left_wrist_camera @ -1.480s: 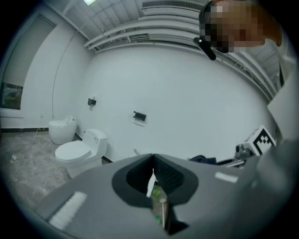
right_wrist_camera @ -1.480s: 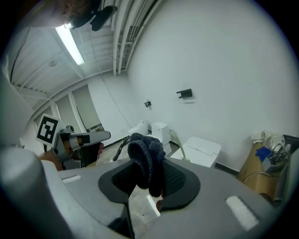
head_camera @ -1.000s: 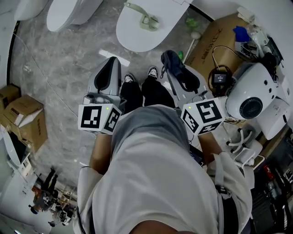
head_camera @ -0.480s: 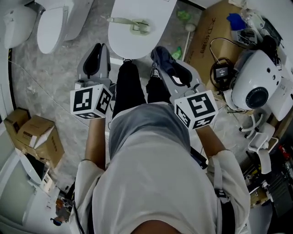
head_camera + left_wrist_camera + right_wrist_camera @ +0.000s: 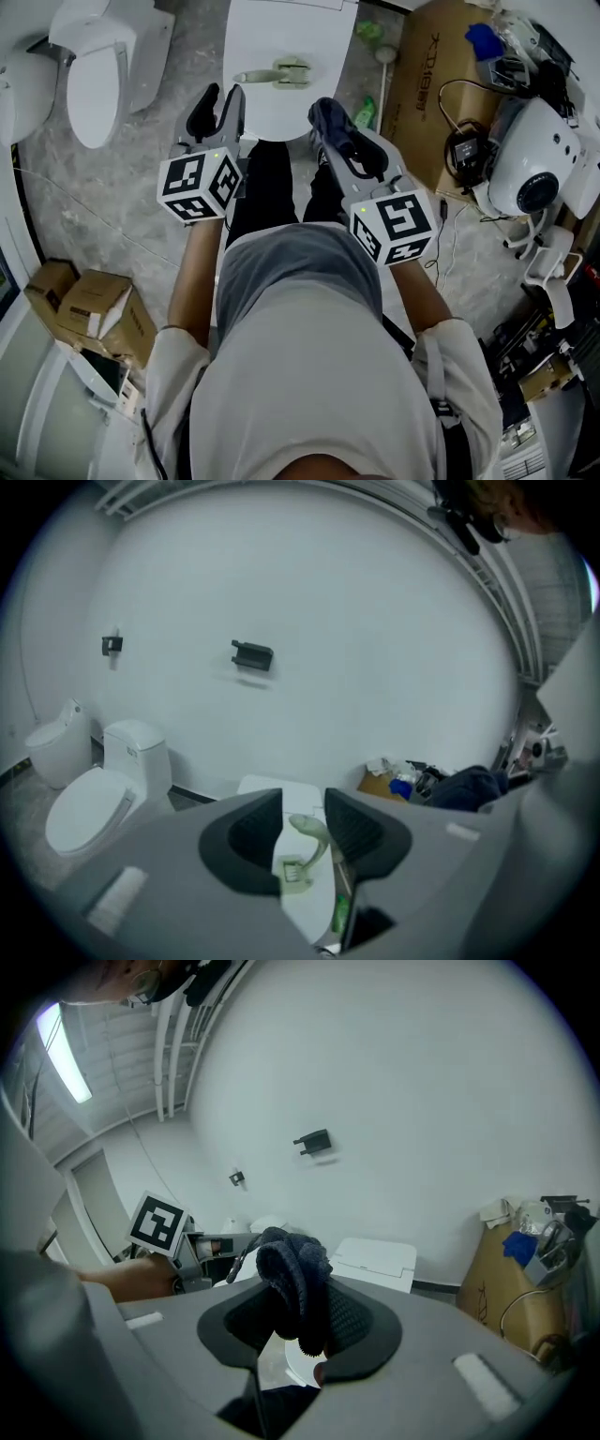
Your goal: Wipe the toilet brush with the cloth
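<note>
clenching the cloth [image 5: 292, 1283], the right hand-held gripper [image 5: 298, 1314] hangs near the toilet brush [image 5: 274, 73], seemingly beyond the released left hand-held gripper [image 5: 220, 97].

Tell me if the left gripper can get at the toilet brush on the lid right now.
Probably yes. The left gripper has its jaws apart and empty, and the toilet brush lies bare on the closed toilet lid just ahead of them, with nothing in between.
</note>
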Available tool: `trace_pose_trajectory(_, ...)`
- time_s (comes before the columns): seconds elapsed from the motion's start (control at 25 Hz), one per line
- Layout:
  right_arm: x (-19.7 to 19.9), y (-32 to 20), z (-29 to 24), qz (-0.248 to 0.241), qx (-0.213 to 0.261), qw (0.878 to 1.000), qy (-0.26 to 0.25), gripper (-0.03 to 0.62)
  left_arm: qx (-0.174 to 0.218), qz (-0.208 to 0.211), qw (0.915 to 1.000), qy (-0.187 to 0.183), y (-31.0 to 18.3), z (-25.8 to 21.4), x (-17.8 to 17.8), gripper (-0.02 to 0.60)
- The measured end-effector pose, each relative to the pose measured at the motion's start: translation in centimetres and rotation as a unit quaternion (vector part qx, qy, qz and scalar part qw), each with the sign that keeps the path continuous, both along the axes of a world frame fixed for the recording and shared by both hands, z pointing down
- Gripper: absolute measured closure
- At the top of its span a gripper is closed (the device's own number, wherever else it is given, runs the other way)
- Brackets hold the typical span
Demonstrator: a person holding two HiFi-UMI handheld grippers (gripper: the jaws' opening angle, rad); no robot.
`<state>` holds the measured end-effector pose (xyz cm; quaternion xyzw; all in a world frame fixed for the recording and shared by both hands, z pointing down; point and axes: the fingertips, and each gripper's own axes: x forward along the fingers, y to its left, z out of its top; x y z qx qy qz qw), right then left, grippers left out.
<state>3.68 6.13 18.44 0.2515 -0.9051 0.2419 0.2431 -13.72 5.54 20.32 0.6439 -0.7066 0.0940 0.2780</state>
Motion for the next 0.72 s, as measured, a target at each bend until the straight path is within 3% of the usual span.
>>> trace_pose_trajectory(0.36, -3.4, -2.0, 2.6, 0.094, -0.013, 0.995, 0.023, 0.484, -0.024, 0.071, 0.9948, 0.069, -3.2, 4.4, -1.4, 0.581)
trace_pose_trajectory(0.72, -3.0, -3.1, 7.7, 0.162, -0.049, 0.985, 0.024, 0.484, -0.026, 0.129, 0.9894, 0.061, -4.5, 5.7, -0.8, 0.581)
